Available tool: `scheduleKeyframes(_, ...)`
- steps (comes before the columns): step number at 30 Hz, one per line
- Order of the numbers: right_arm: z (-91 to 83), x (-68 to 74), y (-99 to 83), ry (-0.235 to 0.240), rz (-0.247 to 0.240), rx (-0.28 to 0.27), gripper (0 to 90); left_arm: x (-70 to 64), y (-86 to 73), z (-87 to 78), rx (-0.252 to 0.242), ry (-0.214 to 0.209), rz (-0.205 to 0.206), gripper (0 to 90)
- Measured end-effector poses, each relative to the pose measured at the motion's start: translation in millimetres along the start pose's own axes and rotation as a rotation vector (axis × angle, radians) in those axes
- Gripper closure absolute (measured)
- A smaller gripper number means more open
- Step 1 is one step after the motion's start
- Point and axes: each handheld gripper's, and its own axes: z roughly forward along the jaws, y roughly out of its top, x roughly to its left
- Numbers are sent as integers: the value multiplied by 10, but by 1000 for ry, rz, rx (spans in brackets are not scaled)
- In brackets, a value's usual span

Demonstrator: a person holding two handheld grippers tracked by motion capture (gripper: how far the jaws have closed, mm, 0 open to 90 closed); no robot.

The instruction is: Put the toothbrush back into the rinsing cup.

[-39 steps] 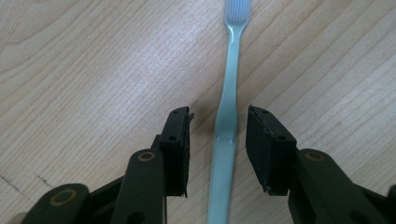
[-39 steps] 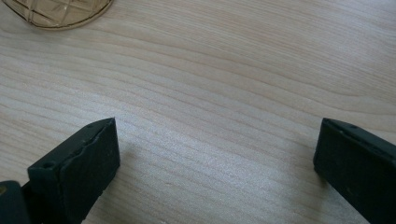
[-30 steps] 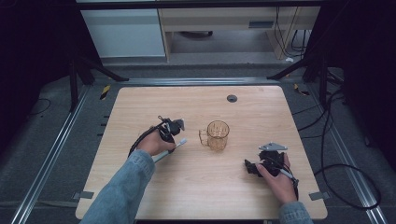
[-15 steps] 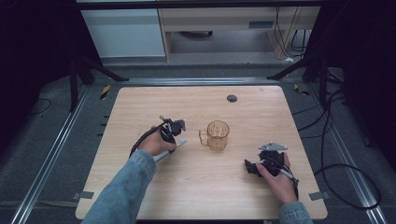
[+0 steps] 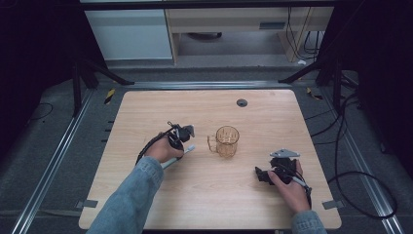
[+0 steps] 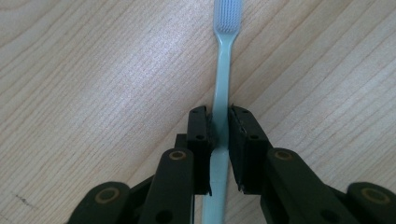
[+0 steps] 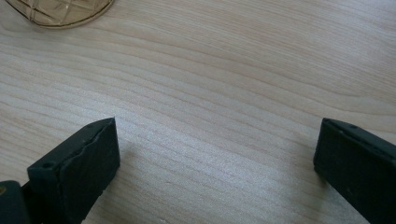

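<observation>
Left gripper (image 6: 219, 135): jaws pinched the pale-green plastic toothbrush (image 6: 223, 70) mid-handle, flat on the table at frame centre-left, likely for lifting. Right gripper (image 7: 217, 154): jaws spread, idle lower right. Amber glass mug (image 5: 227, 141): centre.

The person wears blue denim sleeves (image 5: 127, 200) on both arms. Each gripper is black with a trailing black cable; the right gripper (image 5: 263, 174) carries a grey three-cornered plate (image 5: 285, 153), and the left gripper (image 6: 219, 135) has brass-coloured pivot pins.
</observation>
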Motion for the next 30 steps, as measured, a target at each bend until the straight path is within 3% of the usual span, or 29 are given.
scheduleKeyframes(7,0,1,0,0,1,0,7,-23,-20,-43,-23,22,6,789)
scheduleKeyframes(11,0,1,0,0,1,1,7,-36,-63,-199,-100,21,-7,790)
scheduleKeyframes(13,0,1,0,0,1,1,7,-39,-70,-222,-108,23,-9,790)
scheduleKeyframes(17,0,1,0,0,0,1,7,-56,-133,-366,-173,27,-16,790)
scheduleKeyframes(22,0,2,0,-1,1,2,7,-76,-166,-449,-199,40,-33,790)
scheduleKeyframes(30,0,4,0,-2,2,2,6,-115,-196,-608,-282,42,-50,790)
